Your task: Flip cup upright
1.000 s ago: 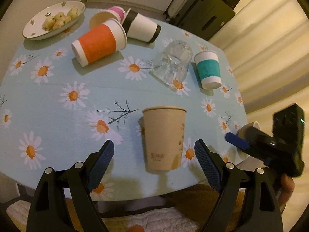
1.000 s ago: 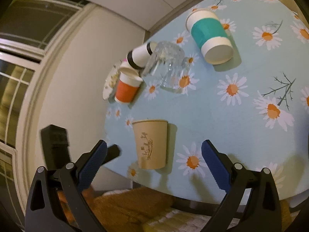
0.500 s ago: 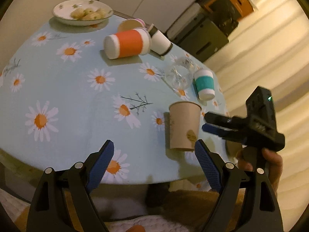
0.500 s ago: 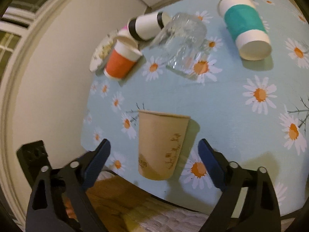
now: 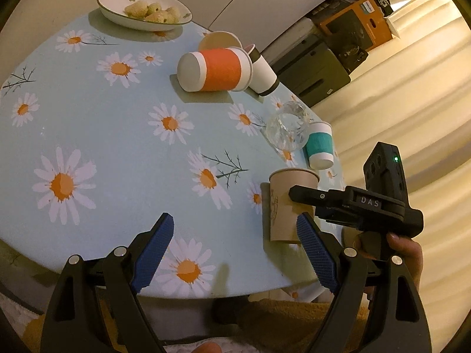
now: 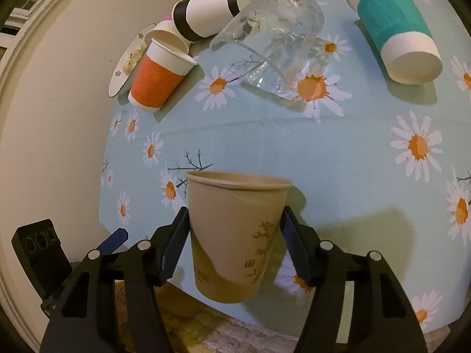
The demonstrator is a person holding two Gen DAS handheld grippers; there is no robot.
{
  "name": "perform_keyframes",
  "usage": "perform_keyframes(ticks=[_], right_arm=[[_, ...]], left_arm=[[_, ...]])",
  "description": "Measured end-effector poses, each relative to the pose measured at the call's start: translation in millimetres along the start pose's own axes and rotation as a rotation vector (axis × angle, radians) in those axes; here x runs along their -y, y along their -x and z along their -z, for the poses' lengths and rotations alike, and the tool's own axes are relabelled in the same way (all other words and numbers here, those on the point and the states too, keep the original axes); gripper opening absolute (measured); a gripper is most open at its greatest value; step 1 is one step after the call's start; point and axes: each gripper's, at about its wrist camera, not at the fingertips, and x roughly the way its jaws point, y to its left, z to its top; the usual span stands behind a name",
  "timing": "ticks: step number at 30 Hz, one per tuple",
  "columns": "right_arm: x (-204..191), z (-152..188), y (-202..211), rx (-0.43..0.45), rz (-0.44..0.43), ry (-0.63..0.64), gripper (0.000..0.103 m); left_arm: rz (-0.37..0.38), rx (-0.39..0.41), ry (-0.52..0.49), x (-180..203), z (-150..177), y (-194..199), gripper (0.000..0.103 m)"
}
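Note:
A tan paper cup (image 6: 232, 235) with a bamboo print lies upside down near the table's front edge, rim on the cloth. My right gripper (image 6: 232, 241) is closed around its body, blue pads touching both sides. In the left wrist view the same tan cup (image 5: 284, 206) sits at the right with the right gripper (image 5: 303, 203) on it. My left gripper (image 5: 232, 253) is open and empty, to the left of the cup above the table edge.
On the daisy tablecloth (image 5: 117, 135) lie an orange cup (image 5: 216, 70), a white cup with black bands (image 5: 263, 73), a glass mug (image 5: 287, 129) and a teal cup (image 5: 319, 144). A plate of snacks (image 5: 141, 8) stands at the back.
My right gripper moved forward onto the tan cup and closed on it. My left gripper swung away to the left and stayed open.

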Motion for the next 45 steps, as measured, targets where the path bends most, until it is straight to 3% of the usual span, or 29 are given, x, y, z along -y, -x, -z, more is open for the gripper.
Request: perform_keyframes(ticks=[9,14,17,20,27,30,35,45], right_arm=[[-9.5,3.9,4.3,0.029,-0.009,0.028,0.062],[-22.9,12.4,24.2,0.139,-0.013,0.129,0.062],[-29.4,20.8,35.8,0.227,-0.078,0.179,0.062],[-34.7,33.7,42.3,0.333,-0.089,0.224,0.062],[-51.2,72.6,40.8,0.631,0.048,0.34,0.062],[-52.3,82.9,34.4,0.707,0.073,0.354,0.062],[-64.2,104.9,22.1,0.903,0.17,0.427,0.062],[-73.5,116.6,-13.8,1.02,0.306,0.453,0.062]], left_arm=[[0.047,-0.009,0.047,-17.9,3.2,2.8,0.083],[0.053,-0.003,0.065,-25.4,4.3,5.5,0.083],[0.064,0.017,0.075,-29.4,4.5,11.2,0.083],[0.055,0.049,0.065,-28.7,3.6,17.6,0.083],[0.054,0.095,0.059,-30.4,2.1,27.2,0.083],[0.05,0.099,0.065,-32.6,1.8,28.3,0.083],[0.054,0.113,0.074,-36.0,1.5,31.5,0.083],[0.058,0.138,0.089,-39.9,2.7,35.5,0.083]])
